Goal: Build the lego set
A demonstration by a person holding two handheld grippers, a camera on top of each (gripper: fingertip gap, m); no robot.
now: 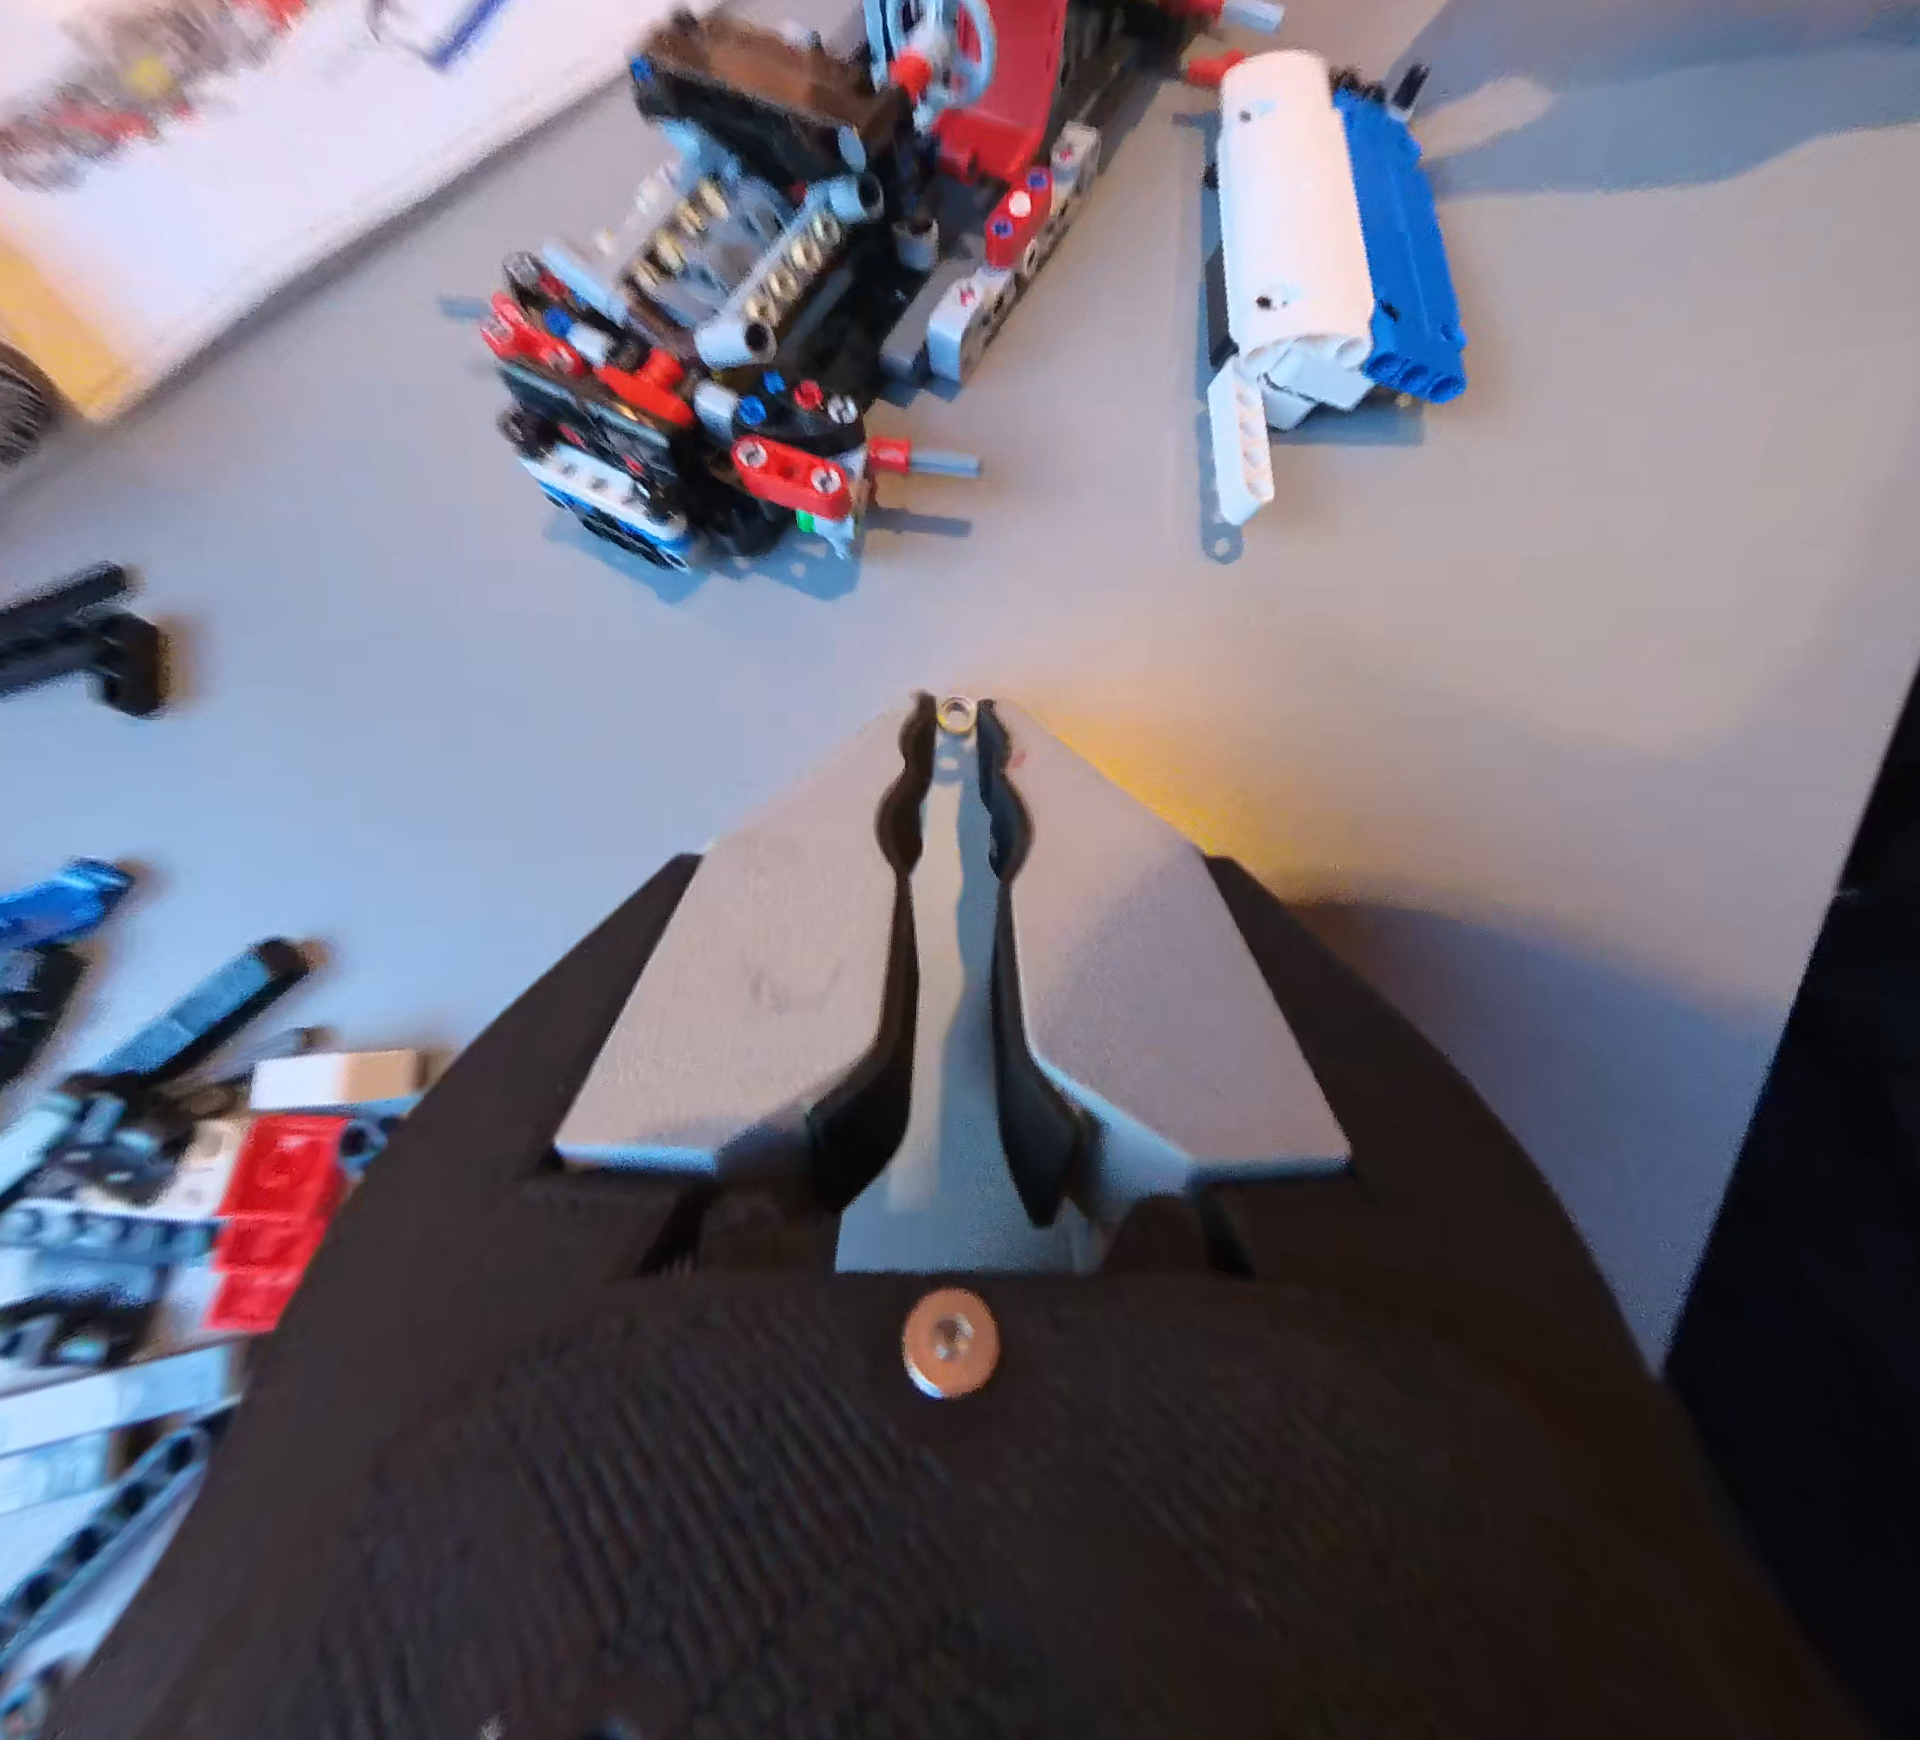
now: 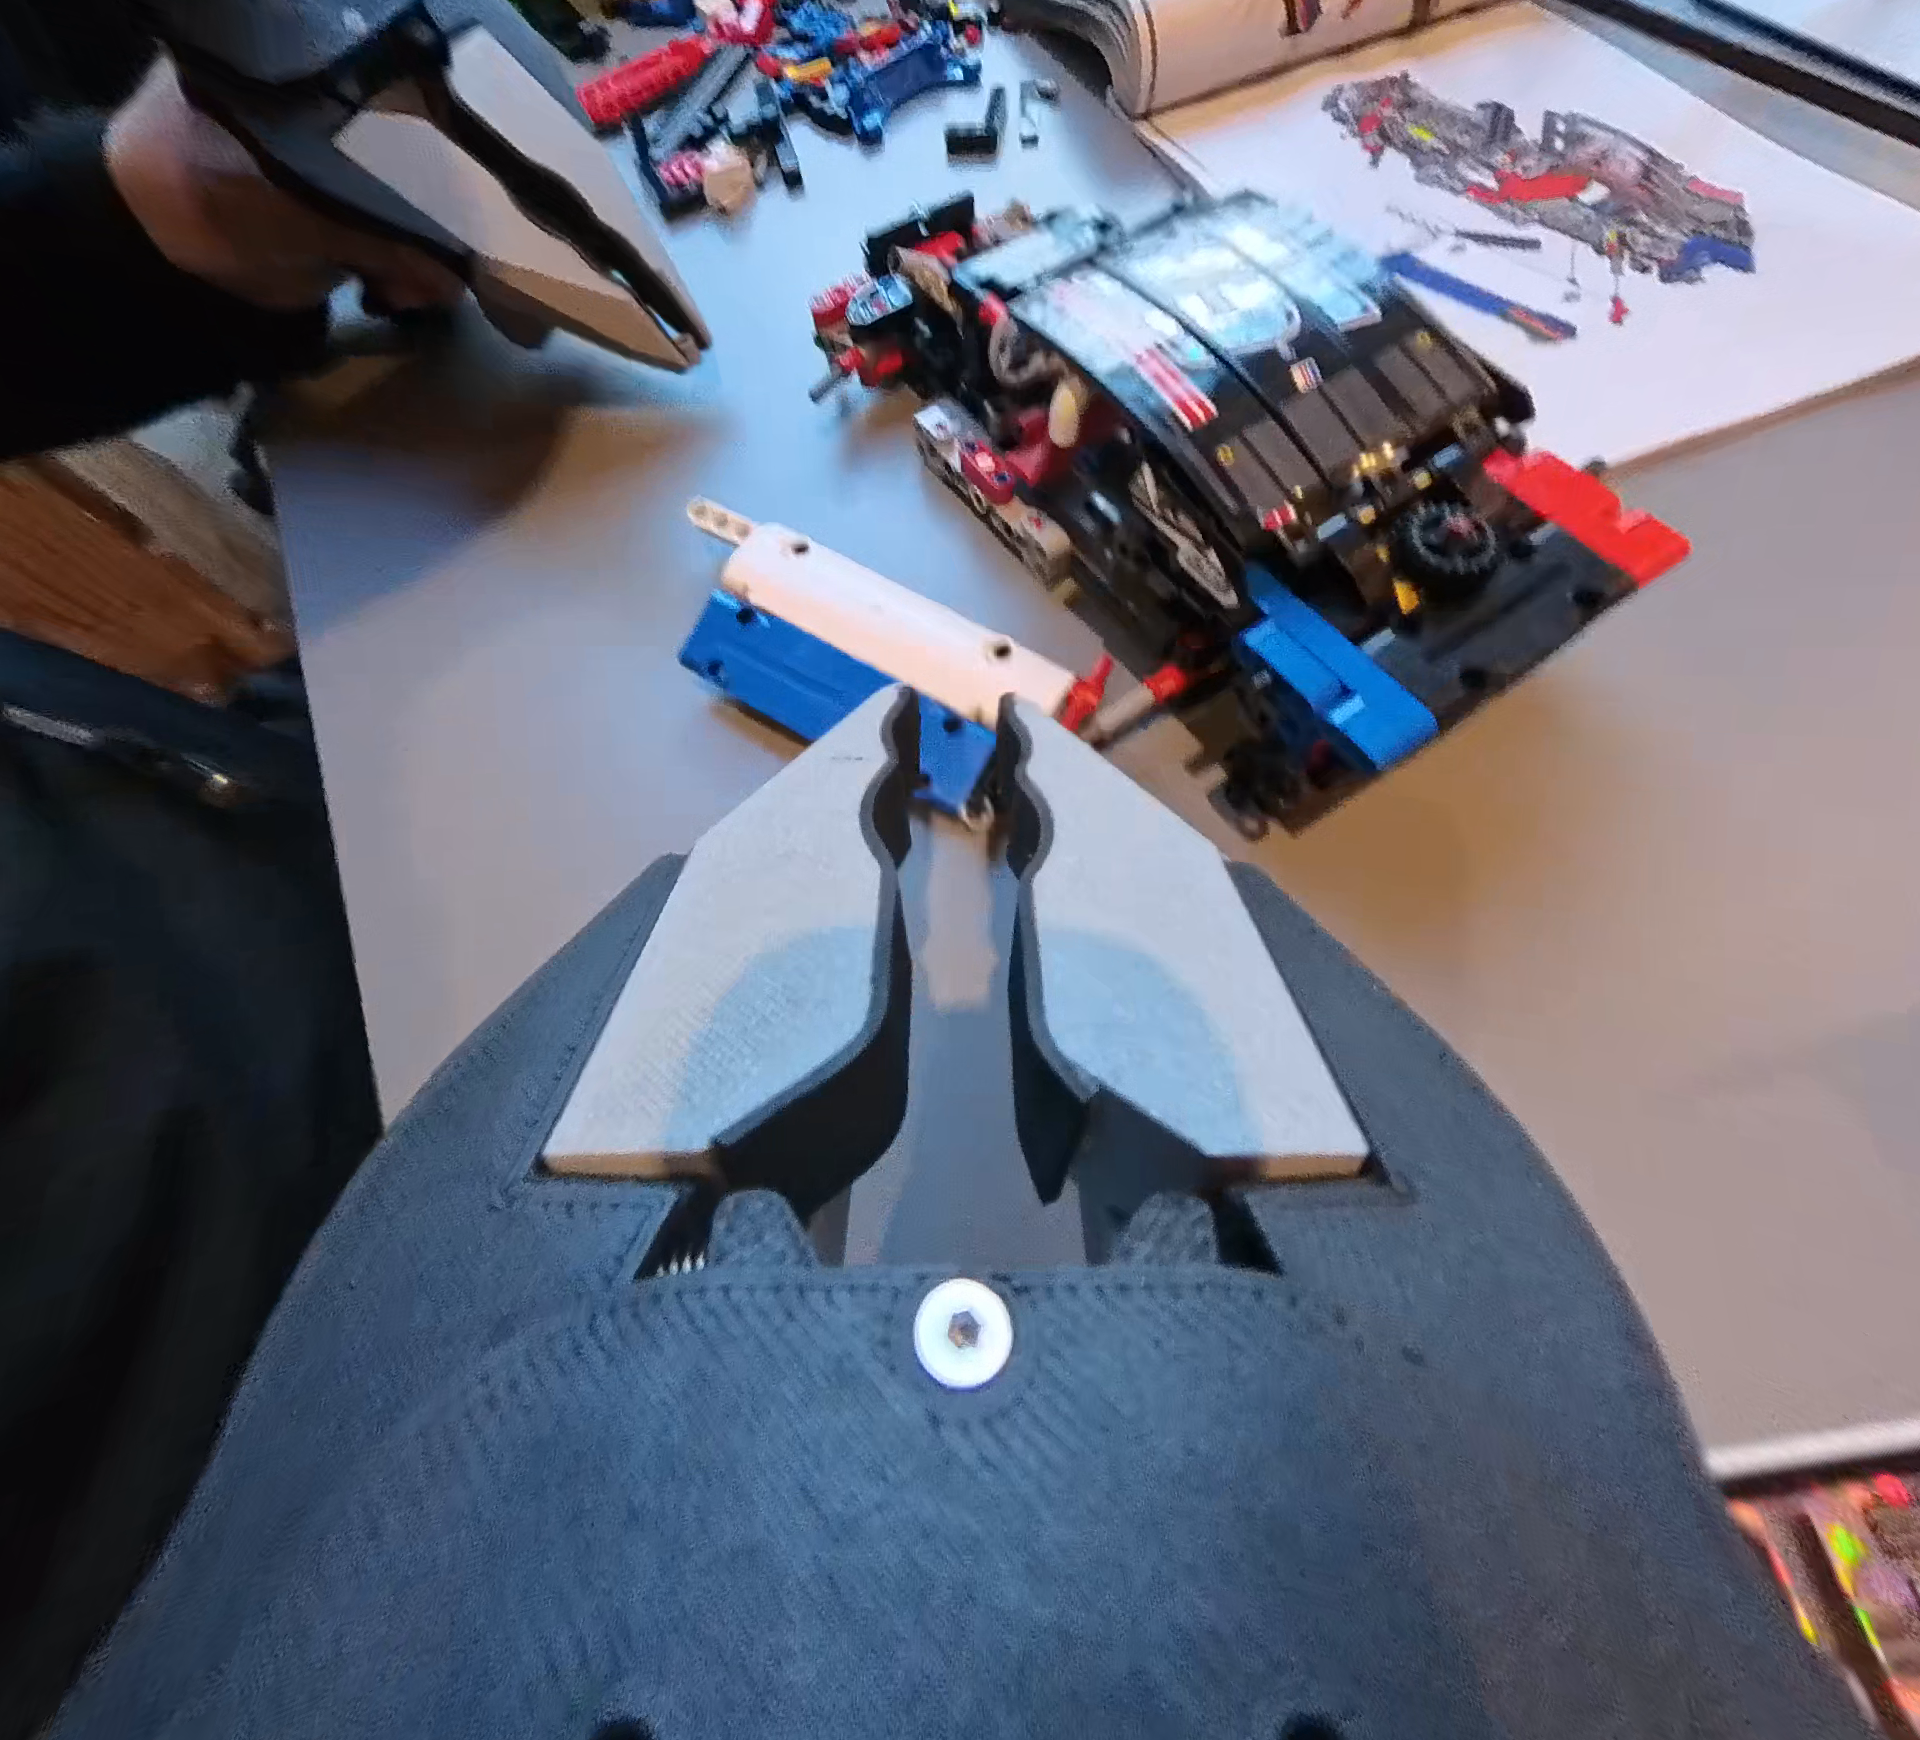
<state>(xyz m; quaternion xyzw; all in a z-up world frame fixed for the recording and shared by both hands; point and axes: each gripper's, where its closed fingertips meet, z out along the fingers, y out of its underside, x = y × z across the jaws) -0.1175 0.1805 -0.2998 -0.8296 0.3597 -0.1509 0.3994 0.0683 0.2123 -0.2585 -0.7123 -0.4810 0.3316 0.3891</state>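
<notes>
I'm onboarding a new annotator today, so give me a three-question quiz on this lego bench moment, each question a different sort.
1. True or false: the left claw grips a small ring-shaped piece at its tips.
2. Multiple choice: the white and blue sub-assembly is
A. clipped onto the car model
B. lying on the table beside the model
C. lifted by the right claw
3. Fill in: the open instruction book lies on the far side of the ____.

Key: 1 true; 2 B; 3 car model.
</notes>
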